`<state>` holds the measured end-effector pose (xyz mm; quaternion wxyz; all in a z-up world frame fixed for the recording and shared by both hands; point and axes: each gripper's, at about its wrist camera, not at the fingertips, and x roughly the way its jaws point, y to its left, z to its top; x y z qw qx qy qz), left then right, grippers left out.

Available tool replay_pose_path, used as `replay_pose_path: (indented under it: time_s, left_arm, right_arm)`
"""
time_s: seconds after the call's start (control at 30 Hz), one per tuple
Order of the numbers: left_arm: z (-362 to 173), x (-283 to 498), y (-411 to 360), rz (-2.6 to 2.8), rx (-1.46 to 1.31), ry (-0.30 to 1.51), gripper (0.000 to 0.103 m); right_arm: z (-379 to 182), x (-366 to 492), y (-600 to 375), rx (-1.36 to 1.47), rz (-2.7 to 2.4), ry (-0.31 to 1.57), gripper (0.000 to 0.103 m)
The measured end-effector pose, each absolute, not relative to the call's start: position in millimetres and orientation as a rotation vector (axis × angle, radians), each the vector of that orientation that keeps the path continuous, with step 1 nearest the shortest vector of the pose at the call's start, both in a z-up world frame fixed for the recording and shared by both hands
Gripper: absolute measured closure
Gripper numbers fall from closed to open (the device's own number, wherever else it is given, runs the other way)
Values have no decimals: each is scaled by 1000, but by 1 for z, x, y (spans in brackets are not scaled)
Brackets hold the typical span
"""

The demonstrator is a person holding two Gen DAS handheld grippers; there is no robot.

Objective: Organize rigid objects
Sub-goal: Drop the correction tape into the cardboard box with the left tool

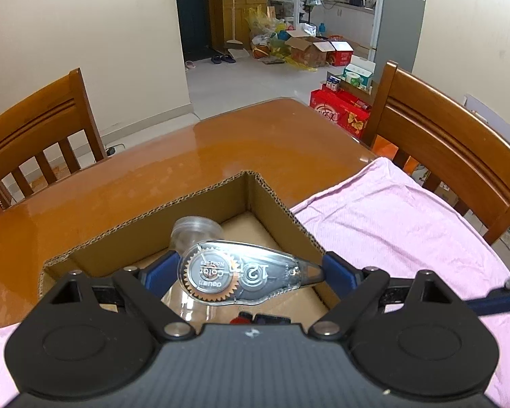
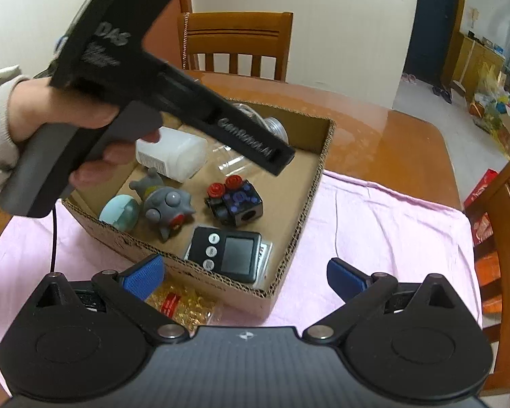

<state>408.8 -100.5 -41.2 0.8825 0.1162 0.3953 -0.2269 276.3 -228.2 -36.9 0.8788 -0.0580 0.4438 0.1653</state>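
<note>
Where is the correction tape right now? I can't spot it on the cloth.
In the left wrist view the correction tape sits between the left gripper's jaws, held above the cardboard box, in front of a clear jar.

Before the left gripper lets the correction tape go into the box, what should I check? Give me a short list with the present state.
1. Correction tape held between the left gripper fingers: ok.
2. Tape above the cardboard box, not the pink cloth: ok.
3. Free floor under the tape: cannot tell; a clear jar lies close.
4. Right gripper open, empty: ok.
5. Right gripper outside the box: ok.
</note>
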Motion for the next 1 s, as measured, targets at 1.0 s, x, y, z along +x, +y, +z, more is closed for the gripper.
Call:
replay_pose_path:
  time_s: [1.0]
  left_arm:
    - [-6,355,-89,-353,286,731,1]
  right_arm:
    - [-38,247,-236,-84,292,913,0]
